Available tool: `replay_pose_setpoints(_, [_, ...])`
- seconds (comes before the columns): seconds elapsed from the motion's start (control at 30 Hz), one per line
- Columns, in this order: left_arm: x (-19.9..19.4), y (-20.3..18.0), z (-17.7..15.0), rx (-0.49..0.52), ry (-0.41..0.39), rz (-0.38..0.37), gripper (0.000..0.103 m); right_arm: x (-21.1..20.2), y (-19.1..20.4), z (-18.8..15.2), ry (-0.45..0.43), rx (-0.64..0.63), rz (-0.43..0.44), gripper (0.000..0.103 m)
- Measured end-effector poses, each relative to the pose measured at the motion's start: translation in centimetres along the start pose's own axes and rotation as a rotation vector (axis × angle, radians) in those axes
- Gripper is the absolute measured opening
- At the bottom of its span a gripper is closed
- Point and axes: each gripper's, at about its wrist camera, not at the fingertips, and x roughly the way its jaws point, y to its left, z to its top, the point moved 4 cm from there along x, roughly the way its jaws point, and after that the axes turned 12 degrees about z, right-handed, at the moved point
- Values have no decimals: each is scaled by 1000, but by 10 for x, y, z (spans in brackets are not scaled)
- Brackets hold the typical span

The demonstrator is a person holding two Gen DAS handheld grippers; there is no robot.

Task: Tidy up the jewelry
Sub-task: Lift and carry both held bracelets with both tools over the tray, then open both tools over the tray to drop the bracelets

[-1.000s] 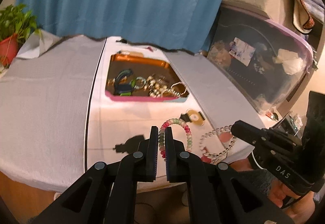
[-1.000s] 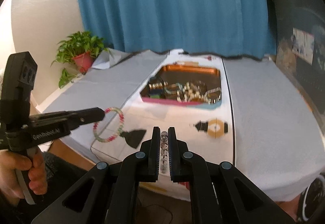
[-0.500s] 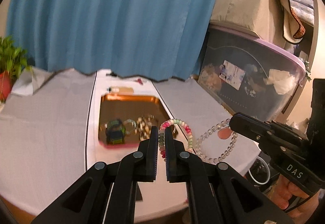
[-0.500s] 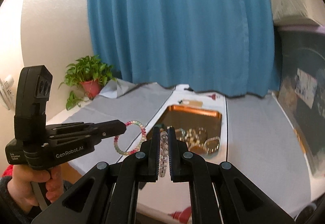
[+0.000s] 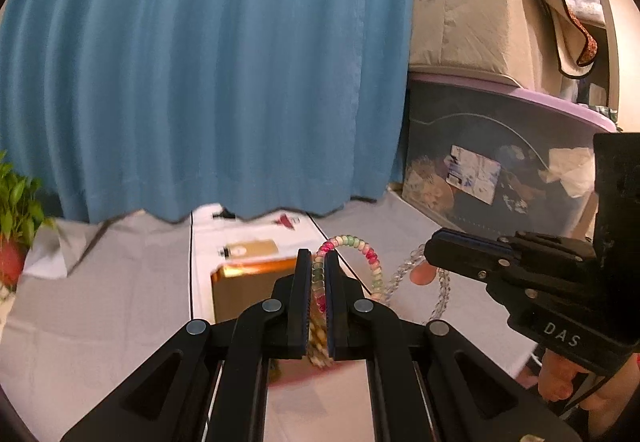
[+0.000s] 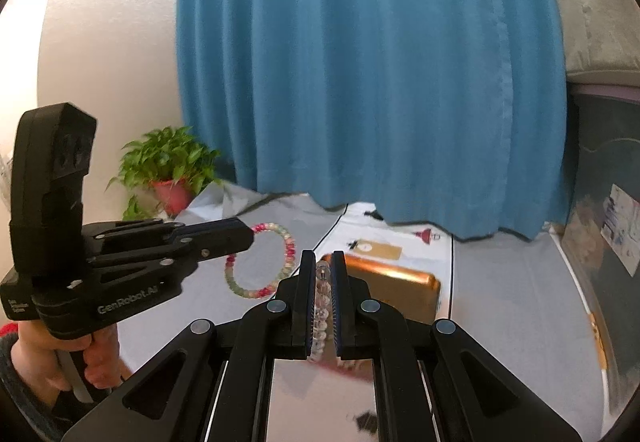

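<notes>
Jaws on both grippers are clamping down tight, each on its own bracelet. So the left gripper is pinching a pastel bead bracelet, pink, green and cream beads that look chunky and rounded, on what's probably stretchy cord since the loop is holding a neat circle. The right gripper is squeezing a clear bead bracelet, glassy, see-through beads, and from the left view its loop is dangling with a small pinkish charm hanging off it.

Both loops are hanging in the air above the surface, side by side and apart, not touching. My guess is they're being held up by one edge so they drape freely and don't tangle before going wherever they belong.

Just below and beyond them sits the tray, shiny copper-orange metal with rounded corners; its contents are mostly hidden behind the jaws right now. It's resting on a white strip running down the middle of grey, soft-looking cloth. Further back, a blue pleated curtain, a potted plant in a red pot, and a storage tub with a purple lid.
</notes>
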Motion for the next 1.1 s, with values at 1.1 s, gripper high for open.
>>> replay_pose_setpoints(1.1, [240,96,-128,-126,471,159,14,172,-178,-135,291,216,-201,10])
